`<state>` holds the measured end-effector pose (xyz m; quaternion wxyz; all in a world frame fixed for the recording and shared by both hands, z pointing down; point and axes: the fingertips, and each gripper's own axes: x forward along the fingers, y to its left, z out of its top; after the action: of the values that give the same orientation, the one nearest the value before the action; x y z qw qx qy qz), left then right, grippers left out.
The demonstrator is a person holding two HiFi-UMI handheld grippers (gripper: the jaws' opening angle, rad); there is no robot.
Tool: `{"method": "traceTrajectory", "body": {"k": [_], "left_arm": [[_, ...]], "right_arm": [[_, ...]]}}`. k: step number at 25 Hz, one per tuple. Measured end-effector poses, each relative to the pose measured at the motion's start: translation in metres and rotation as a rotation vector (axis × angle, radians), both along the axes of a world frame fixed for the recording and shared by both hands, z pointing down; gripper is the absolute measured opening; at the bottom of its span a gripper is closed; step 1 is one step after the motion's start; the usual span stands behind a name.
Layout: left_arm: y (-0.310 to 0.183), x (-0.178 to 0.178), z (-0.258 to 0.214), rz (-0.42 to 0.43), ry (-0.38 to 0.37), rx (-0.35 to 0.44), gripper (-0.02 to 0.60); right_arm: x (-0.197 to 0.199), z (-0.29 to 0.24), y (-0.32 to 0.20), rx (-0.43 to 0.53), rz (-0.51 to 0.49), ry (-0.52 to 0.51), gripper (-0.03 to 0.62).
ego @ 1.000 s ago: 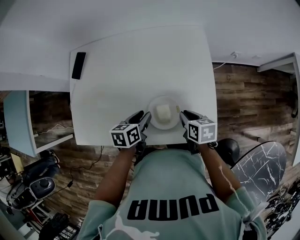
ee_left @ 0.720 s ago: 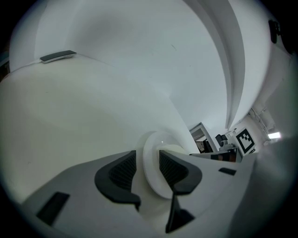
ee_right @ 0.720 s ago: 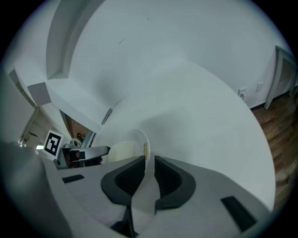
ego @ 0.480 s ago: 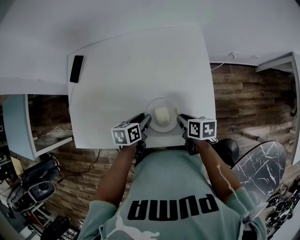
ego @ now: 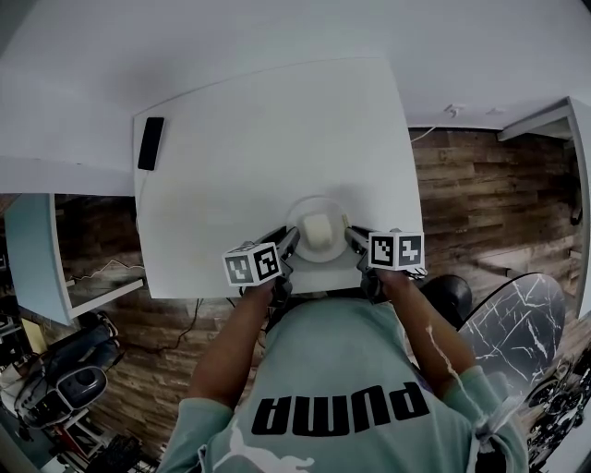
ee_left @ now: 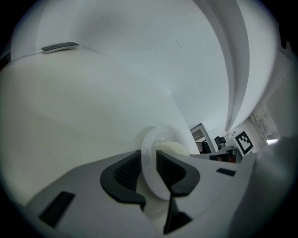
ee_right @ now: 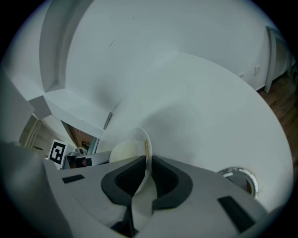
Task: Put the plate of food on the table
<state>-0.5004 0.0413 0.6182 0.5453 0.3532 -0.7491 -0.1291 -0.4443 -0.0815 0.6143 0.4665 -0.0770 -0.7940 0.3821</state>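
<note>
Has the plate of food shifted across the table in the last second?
No. In the head view the plate keeps its offset from the black device at the table's far left corner.

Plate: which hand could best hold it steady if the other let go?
Right, probably: the right gripper pinches the plate rim tight, while the jaws of the left gripper have just been closing with the opposite rim between them.

A wood-plank floor [ego: 480, 185] meets a white wall [ego: 277, 28]; a dark marbled slab [ego: 512, 319] stands at right.
</note>
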Motion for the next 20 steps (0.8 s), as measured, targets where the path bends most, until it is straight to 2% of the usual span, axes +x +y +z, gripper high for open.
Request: {"method": "traceTrajectory", "body": {"k": [5,12,20], "left_arm": [[0.007,0.005,-0.001,-0.02,0.002,0.002,0.055],[0.02,0.021,-0.021,-0.031,-0.02,0.053,0.049],[0.045,0.047,-0.066,0.013,-0.087,0.138,0.044]], "right_arm": [[0.007,-0.001,0.001,-0.01,0.016,0.004,0.043],[0.023,-0.021,0.013,0.009,0.058,-0.036,0.04],[0.056,-0.063,0.039,0.057,0.159,-0.123,0.038]]}}
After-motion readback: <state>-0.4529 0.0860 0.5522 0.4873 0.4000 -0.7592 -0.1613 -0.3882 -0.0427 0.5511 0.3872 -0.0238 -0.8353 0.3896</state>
